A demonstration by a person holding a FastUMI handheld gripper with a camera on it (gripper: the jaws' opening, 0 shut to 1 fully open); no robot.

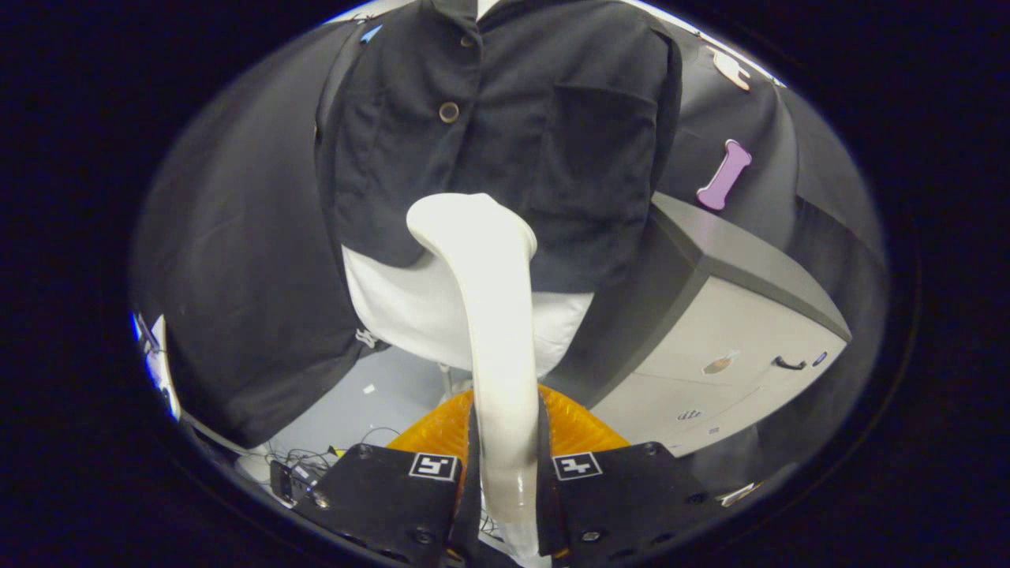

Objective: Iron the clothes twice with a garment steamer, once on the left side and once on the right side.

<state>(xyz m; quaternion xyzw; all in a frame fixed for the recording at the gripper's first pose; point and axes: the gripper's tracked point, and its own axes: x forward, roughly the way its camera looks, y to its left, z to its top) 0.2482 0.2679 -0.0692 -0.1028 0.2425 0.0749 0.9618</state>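
A booth hung with black cloth (245,260) forms the backdrop, with a pale grey floor (394,390) below it. To the right stands a light grey cabinet (734,347) with a dark top and a small dark handle on its front. In the middle, ahead of the gripper, a black button-front shirt (521,134) with a chest pocket is dressed on a white mannequin torso (418,308), whose bare lower part shows beneath the shirt's hem. A tangle of cables (304,461) lies on the floor near the cloth's lower edge.

Rising from between the fingers is the garment steamer (493,315), a cream-white wand whose long handle runs up and ends in a broad head. The head sits in front of the shirt's lower middle, just above the hem and below the brown button (448,112); whether it touches the cloth cannot be told. An orange ribbed part (576,430) shows just behind the fingers, at the handle's base.

The gripper (505,473) is pinching the steamer handle, one finger pressed on each side.

The step in hand appears to be a steaming pass. The head is near the shirt's centre, so which side is being done is unclear. The next move likely calls for carrying the head along one front panel, keeping it close and flat to the fabric, while holding the firm pinch on the handle.
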